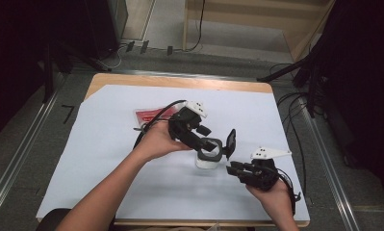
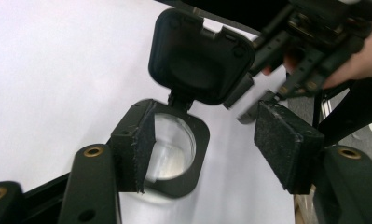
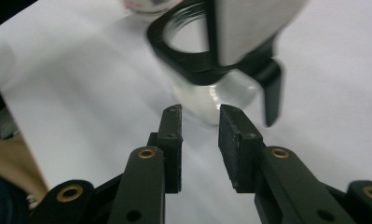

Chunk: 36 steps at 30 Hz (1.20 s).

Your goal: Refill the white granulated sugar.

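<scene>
A small clear jar (image 1: pixel 207 162) with a black squarish collar (image 2: pixel 198 140) stands on the white sheet. Its black flip lid (image 1: pixel 231 142) (image 2: pixel 197 56) is swung up and open. My left gripper (image 1: pixel 210 148) (image 2: pixel 208 123) reaches down over the jar mouth from the left. One pad (image 2: pixel 144 149) lies against the collar's side and the other pad (image 2: pixel 284 144) stands off it. My right gripper (image 1: pixel 234 168) (image 3: pixel 200 116) sits low to the jar's right, jaws slightly apart with nothing between them, pointing at the jar body (image 3: pixel 207 100).
A red flat packet (image 1: pixel 148 115) lies on the sheet behind the left hand. The white sheet (image 1: pixel 108 154) covers most of the wooden table (image 1: pixel 180 82). Cables (image 1: pixel 290 106) run over the floor to the right of the table.
</scene>
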{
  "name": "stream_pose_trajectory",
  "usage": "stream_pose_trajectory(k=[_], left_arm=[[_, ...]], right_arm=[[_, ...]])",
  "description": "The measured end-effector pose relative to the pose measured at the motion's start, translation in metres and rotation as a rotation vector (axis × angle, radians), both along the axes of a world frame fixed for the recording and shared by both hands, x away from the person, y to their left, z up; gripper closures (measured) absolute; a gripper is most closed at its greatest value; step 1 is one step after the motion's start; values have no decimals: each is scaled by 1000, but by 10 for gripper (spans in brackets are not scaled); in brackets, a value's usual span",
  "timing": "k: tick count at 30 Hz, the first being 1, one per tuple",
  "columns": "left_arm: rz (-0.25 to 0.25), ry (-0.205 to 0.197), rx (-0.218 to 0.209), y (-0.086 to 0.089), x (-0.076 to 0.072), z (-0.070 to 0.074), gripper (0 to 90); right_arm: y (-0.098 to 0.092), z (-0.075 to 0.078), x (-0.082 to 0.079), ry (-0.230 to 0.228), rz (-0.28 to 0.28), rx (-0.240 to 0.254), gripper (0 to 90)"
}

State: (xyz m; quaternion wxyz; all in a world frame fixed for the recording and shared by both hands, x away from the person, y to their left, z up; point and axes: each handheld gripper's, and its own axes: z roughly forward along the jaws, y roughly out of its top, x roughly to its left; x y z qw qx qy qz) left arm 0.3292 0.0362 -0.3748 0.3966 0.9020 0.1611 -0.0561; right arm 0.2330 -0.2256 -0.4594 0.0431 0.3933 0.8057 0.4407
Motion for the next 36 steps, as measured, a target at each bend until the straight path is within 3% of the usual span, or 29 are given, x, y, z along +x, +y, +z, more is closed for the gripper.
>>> stream_pose_trajectory(k=[2,4,9,13,20,25,29,36], left_arm=[[10,-1,-6,3,-1,0,425],[54,-20,-6,14,-5,0,447],[80,-12,-13,29,-9,-3,477],[104,10,21,42,-11,-3,452],[142,10,-9,67,-14,0,473],[166,-2,-25,86,-17,6,446],[198,-23,-8,98,-20,9,462],[254,-3,-5,123,-20,9,453]], right_arm=[[3,1,-3,-4,9,-6,706],[16,5,-10,-36,35,-13,673],[37,8,-12,-29,78,5,629],[50,8,-13,-15,120,4,582],[72,8,-13,-14,192,-23,549],[96,13,-6,-32,237,-39,533],[113,16,-1,-32,256,-51,528],[141,7,8,-35,299,-51,523]])
